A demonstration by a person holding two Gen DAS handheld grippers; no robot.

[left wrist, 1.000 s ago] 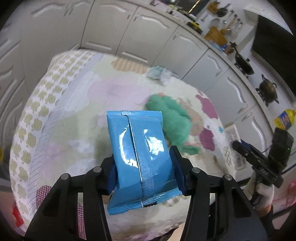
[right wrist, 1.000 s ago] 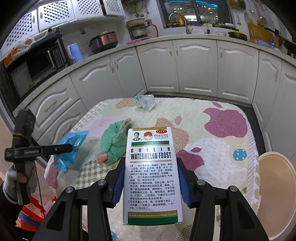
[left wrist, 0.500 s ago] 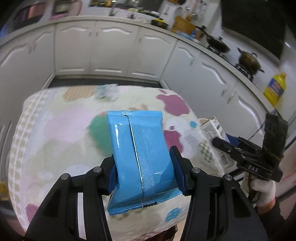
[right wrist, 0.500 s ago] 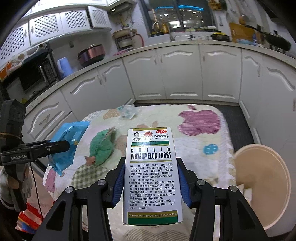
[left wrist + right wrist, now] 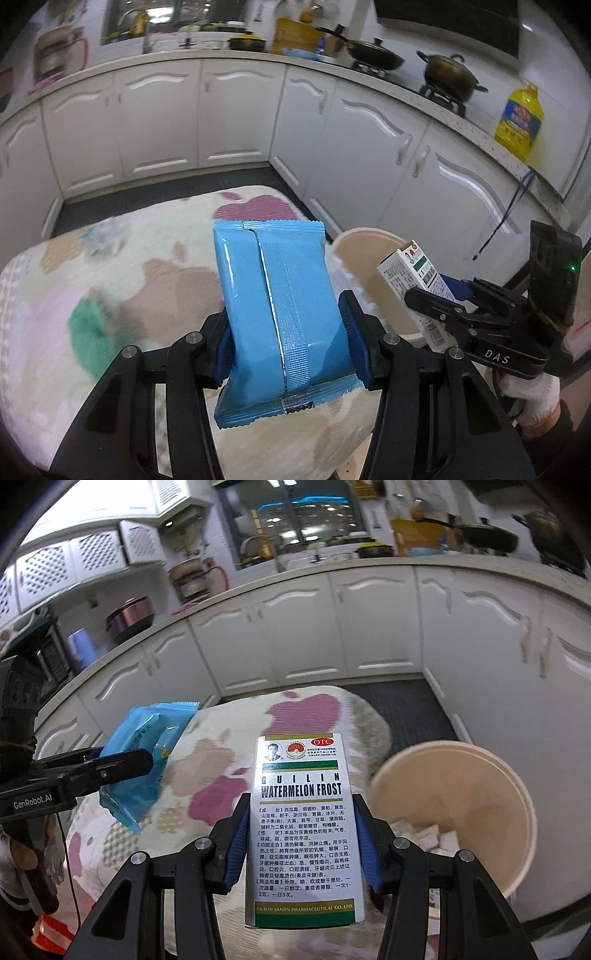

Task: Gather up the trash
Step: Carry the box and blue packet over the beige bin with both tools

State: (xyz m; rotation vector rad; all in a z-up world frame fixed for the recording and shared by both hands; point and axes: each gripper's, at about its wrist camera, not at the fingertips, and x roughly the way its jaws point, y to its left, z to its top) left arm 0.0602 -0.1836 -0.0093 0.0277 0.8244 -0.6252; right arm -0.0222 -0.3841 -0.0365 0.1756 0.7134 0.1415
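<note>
My left gripper (image 5: 286, 343) is shut on a blue foil packet (image 5: 280, 314), held upright above the table's right end. My right gripper (image 5: 301, 843) is shut on a white Watermelon Frost medicine box (image 5: 304, 830), held upright beside the beige trash bin (image 5: 461, 775). The bin stands on the floor at the table's right end and holds several pale scraps. It also shows in the left wrist view (image 5: 373, 243), behind the packet. The right gripper with its box (image 5: 413, 280) shows at the right of the left wrist view; the left gripper with its packet (image 5: 144, 760) at the left of the right wrist view.
The table has a floral cloth (image 5: 295, 720). A green cloth (image 5: 92, 332) lies on it at the left. White kitchen cabinets (image 5: 229, 122) curve around behind, with pots (image 5: 450, 77) and a yellow oil bottle (image 5: 519, 118) on the counter. Dark floor (image 5: 406, 701) lies between.
Both grippers have swung to the right, toward the table's right end. The bin is now larger and closer in both views. Both grips are unchanged.
</note>
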